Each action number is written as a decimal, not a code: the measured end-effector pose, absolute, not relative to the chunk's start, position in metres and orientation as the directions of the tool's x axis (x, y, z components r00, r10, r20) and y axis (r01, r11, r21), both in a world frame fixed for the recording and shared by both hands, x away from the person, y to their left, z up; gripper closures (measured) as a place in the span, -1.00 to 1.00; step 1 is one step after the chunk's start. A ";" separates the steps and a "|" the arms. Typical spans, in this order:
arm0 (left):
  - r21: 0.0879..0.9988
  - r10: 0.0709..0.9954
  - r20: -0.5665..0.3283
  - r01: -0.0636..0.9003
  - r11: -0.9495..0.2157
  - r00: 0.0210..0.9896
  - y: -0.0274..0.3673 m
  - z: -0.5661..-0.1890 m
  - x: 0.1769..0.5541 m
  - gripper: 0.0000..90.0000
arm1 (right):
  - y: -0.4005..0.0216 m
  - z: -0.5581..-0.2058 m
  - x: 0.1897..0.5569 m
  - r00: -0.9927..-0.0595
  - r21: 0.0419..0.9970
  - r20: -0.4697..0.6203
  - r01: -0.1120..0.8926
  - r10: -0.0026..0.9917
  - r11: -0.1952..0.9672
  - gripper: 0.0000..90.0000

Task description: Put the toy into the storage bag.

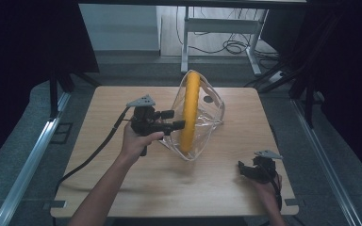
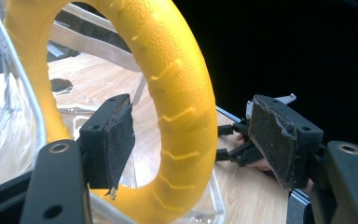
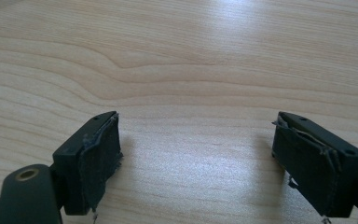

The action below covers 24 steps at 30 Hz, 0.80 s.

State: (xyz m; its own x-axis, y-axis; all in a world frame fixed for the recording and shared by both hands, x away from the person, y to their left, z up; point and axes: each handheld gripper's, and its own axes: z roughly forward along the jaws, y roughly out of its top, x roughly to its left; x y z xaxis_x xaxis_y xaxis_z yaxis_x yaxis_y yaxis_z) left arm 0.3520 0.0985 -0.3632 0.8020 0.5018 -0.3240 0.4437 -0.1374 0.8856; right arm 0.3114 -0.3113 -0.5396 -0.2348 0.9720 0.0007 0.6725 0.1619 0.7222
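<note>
Yellow ring (image 1: 189,110) is standing on edge just right of the left gripper (image 1: 176,119), whose wide fingers (image 2: 114,137) are straddling its rim without pressing.

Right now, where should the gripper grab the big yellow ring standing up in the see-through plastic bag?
Probably the near lower curve of the bumpy yellow foam ring. It stands upright on edge inside the clear plastic bag, so its round band fits between the fingers. Come level from the left gripper side: its open fingers already sit either side of the band without pressing it.
</note>
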 end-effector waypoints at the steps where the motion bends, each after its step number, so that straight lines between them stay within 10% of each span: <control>1: 0.885 0.500 -0.329 0.447 -0.134 0.801 0.101 -0.364 0.351 -0.32 | -0.311 -0.540 0.311 -0.235 0.722 -0.001 0.672 0.972 0.163 -0.66; 24: 0.858 0.608 -0.335 0.500 -0.118 0.720 0.165 -0.414 0.320 -0.30 | -0.311 -0.540 0.312 -0.235 0.723 -0.002 0.671 0.972 0.164 -0.66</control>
